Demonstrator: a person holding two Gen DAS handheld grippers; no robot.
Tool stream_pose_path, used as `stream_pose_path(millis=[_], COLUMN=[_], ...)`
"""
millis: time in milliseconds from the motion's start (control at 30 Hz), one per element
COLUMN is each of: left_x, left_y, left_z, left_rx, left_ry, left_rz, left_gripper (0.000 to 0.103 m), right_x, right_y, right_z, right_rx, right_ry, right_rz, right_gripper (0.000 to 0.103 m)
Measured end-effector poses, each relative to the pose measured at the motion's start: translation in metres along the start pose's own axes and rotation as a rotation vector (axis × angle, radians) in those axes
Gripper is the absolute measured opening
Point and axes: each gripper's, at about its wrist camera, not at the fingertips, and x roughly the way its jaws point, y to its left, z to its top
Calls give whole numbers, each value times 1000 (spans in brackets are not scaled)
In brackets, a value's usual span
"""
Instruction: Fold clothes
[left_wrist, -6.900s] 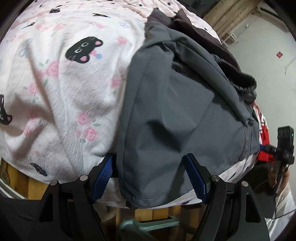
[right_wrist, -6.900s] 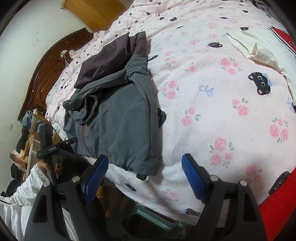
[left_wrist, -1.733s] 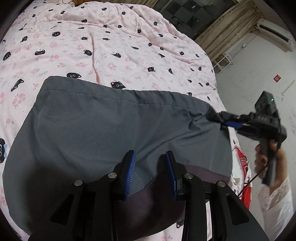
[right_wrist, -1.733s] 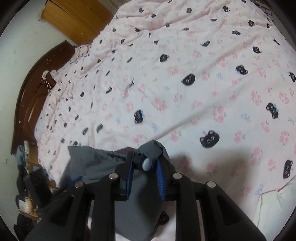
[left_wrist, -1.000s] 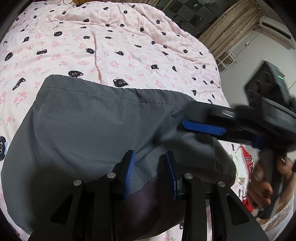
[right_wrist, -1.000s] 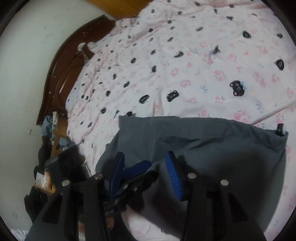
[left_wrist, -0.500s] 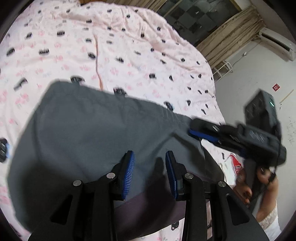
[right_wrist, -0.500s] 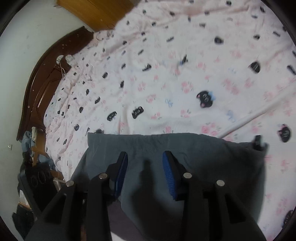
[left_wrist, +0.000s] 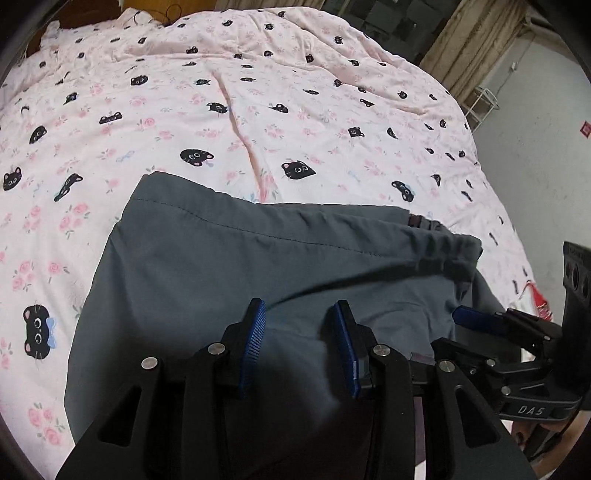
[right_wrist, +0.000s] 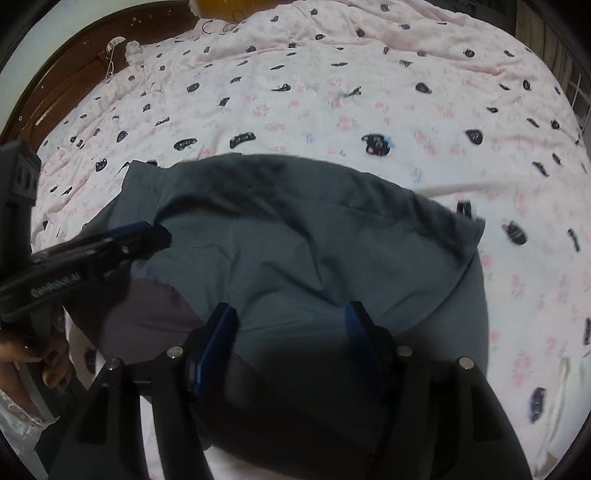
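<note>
Now, grey garment (left_wrist: 229, 280) spread flat on the pink cat-print bedspread (left_wrist: 258, 110), far hem towards the headboard, darker purple lining (right_wrist: 147, 310) showing at the near edge. Thin woven fabric, likely light, limp and a bit slick; creases easily, no fragility. Best taken at corners or along the stitched hem, pinching both layers.

Left gripper (left_wrist: 299, 347) hovering over the near edge, jaws part open, nothing pinched. Right gripper (right_wrist: 288, 343) likewise over the near right portion, jaws wider apart, holding nothing. Small dark toggle (right_wrist: 463, 208) at the garment's right corner.

Versus 1.7 s ago: both grippers then clamped on the cloth with the garment lifted and stretched between them; now released and laid down. Versus 6.9 s ago: crumpled heap at bed edge, now flattened out.
</note>
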Motion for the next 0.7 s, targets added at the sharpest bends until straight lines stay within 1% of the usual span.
stream_pose_path(millis=[67,167,200,300,367,467,533,633,700], left_x=[-4,-26,-35,-55,-62,-57,-47,-31,-29], left_y=[-2,-4,-6,-18,-29,-39,-40,-40,-40], left_z=[0,0,-2,-11,-18,-26,-29,-34,-37], left_rx=[7,-12,-13,36,82,128,141,154,155], left_ry=[-9,-59,-80,-132,-147,-136,-120,-102,-104], left_rz=[3,-23,-32,-49,-45,-31,-12,14,17], left_gripper=[34,34,34,34,34,35,39,40,41], right_x=[0,-12,-20,-44,-51,-44,-29,-9,4], right_y=[-1,0,0,-1,-1,-2,-5,-9,-11], right_z=[-1,1,3,10,19,32,37,35,32], right_rx=[3,5,10,24,23,21,29,34,32], right_ry=[-4,-14,-32,-94,-119,-107,-75,-37,-21], right_rz=[1,7,14,36,27,-13,-28,-43,-52], right_gripper=[65,65,65,65,65,65,65,66,67])
